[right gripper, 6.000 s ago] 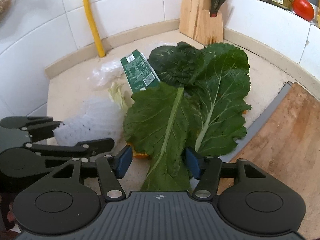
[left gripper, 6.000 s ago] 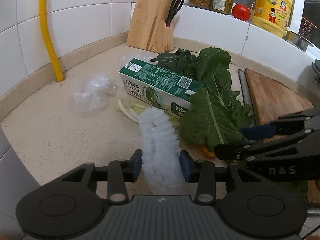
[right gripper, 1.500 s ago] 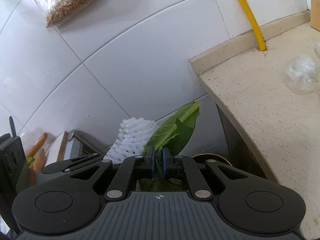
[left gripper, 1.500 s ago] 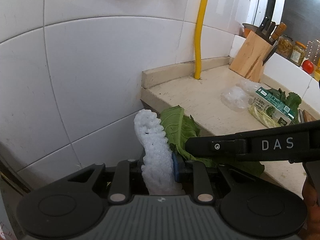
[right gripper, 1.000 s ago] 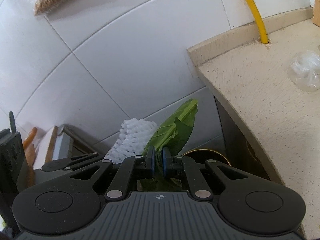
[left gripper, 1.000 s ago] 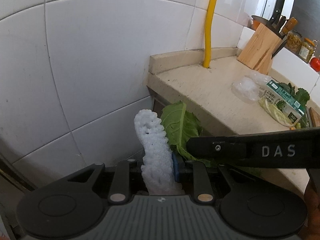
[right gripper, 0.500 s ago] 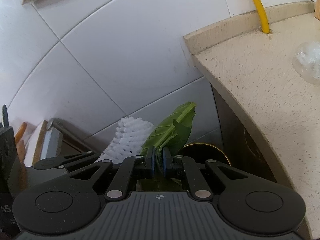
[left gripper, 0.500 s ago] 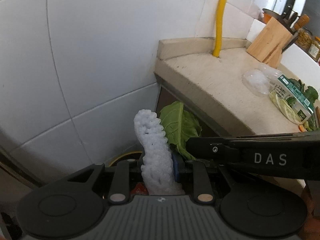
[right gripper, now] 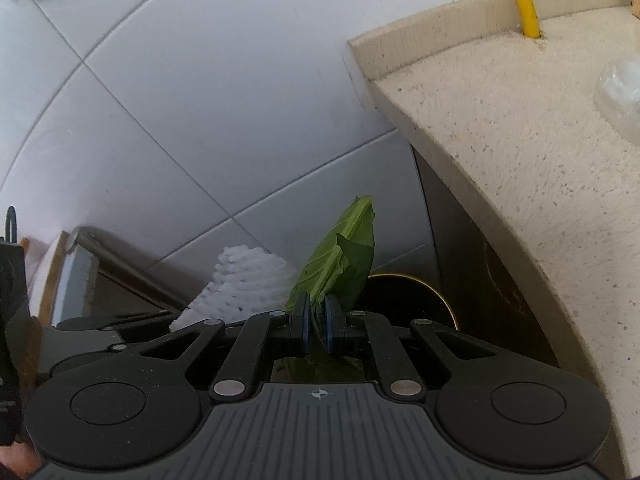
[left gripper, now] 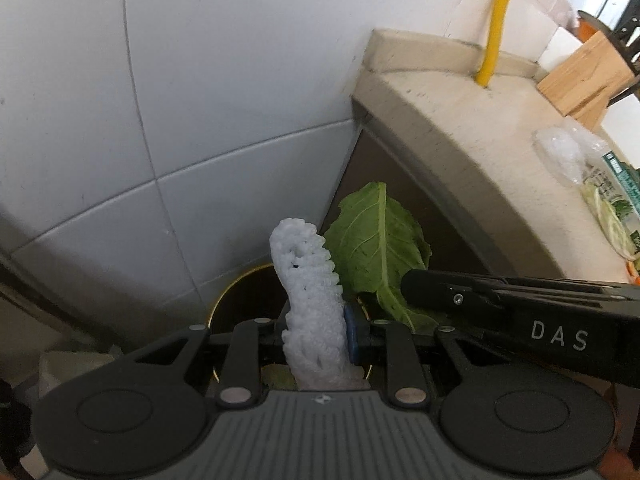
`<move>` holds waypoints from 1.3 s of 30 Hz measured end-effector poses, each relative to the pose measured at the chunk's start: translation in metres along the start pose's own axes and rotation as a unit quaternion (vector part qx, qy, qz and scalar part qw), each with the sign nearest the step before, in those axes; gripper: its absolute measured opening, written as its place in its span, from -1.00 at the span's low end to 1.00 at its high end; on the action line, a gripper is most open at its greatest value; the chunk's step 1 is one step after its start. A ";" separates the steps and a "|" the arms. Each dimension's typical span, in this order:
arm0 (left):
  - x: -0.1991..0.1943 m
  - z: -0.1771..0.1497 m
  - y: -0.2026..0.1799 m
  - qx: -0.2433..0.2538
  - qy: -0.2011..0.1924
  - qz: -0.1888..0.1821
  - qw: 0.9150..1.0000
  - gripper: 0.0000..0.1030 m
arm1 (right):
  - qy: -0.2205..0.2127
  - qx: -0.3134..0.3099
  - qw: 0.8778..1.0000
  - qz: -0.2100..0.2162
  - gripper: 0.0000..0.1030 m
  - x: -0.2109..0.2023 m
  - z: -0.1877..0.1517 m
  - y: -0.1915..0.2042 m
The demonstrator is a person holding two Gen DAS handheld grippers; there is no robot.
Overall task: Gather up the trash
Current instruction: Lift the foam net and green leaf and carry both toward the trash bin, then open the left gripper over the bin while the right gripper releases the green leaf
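Observation:
My left gripper (left gripper: 316,334) is shut on a white foam fruit net (left gripper: 308,276) that stands up between its fingers. My right gripper (right gripper: 315,322) is shut on a green vegetable leaf (right gripper: 342,264); the leaf also shows in the left wrist view (left gripper: 376,248), beside the net. Both grippers hang off the end of the counter, above a dark round trash bin with a gold rim (left gripper: 240,300), also in the right wrist view (right gripper: 404,296). The net shows in the right wrist view (right gripper: 240,280) to the left of the leaf.
The beige stone counter (right gripper: 520,128) ends to the right, with a dark cabinet side below. Clear plastic wrap (left gripper: 560,156), a green carton (left gripper: 620,176) and a knife block (left gripper: 584,76) stay on it. A yellow pipe (left gripper: 496,24) runs up the white tiled wall (left gripper: 180,80).
Both grippers have left the counter with the net and leaf, then sunk lower beside its end. The bin's gold rim has come into view beneath them.

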State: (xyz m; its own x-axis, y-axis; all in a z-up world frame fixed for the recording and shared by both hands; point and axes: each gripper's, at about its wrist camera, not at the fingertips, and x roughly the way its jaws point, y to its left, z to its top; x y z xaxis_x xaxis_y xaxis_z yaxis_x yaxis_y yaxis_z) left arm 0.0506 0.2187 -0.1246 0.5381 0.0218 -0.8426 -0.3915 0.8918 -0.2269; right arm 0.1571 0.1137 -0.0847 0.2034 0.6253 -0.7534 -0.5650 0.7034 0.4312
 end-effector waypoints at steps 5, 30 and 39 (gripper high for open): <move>0.007 0.001 0.001 0.004 0.008 0.015 1.000 -0.63 | 0.012 0.000 1.000 -0.003 -0.79 0.010 -0.001 -0.003; 0.016 0.006 0.010 -0.021 0.033 0.046 0.998 -0.28 | 0.045 0.000 0.999 -0.030 -0.62 0.043 0.006 -0.006; 0.017 0.009 0.007 -0.014 0.034 0.057 0.998 -0.03 | 0.042 0.014 0.998 -0.043 -0.46 0.038 0.003 -0.010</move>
State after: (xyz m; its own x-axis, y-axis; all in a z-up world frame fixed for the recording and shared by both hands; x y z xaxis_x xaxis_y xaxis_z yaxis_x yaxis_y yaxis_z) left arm 0.0633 0.2295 -0.1364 0.4373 0.0901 -0.8948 -0.4686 0.8721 -0.1412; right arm 0.1731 0.1310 -0.1162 0.1823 0.5325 -0.8265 -0.5252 0.7634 0.3760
